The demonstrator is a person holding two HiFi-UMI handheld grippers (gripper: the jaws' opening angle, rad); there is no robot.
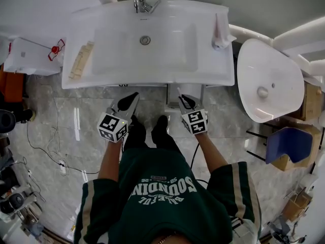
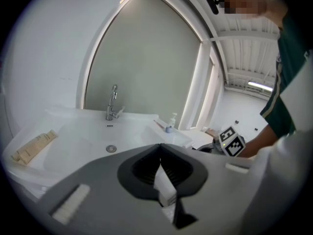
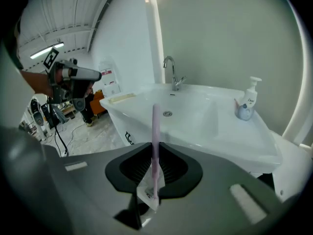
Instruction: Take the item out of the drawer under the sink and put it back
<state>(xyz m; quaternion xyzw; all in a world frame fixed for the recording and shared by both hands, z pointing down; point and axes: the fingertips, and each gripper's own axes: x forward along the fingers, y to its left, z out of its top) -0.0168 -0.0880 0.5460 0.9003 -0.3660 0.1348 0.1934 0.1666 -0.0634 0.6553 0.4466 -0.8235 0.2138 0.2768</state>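
I stand in front of a white sink vanity [image 1: 203, 70] and hold both grippers just below its front rim. My right gripper [image 1: 182, 98] [image 3: 155, 145] is shut on a thin pink stick [image 3: 155, 124] like a toothbrush handle, which points up toward the sink from between the jaws. The stick shows as a pale sliver [image 1: 179, 91] in the head view. To its left, my left gripper [image 1: 134, 96] [image 2: 160, 147] is shut with nothing held. The sink's rim hides the vanity front, so I cannot make out a drawer.
A faucet [image 1: 142, 3], a soap bottle [image 1: 219, 34] [image 3: 247, 104] and a pale wooden piece [image 1: 81, 60] [image 2: 34, 146] sit on the sink. To the right are a loose white basin [image 1: 269, 80] and a blue chair [image 1: 287, 144]. Cables [image 1: 56, 151] lie on the floor at left.
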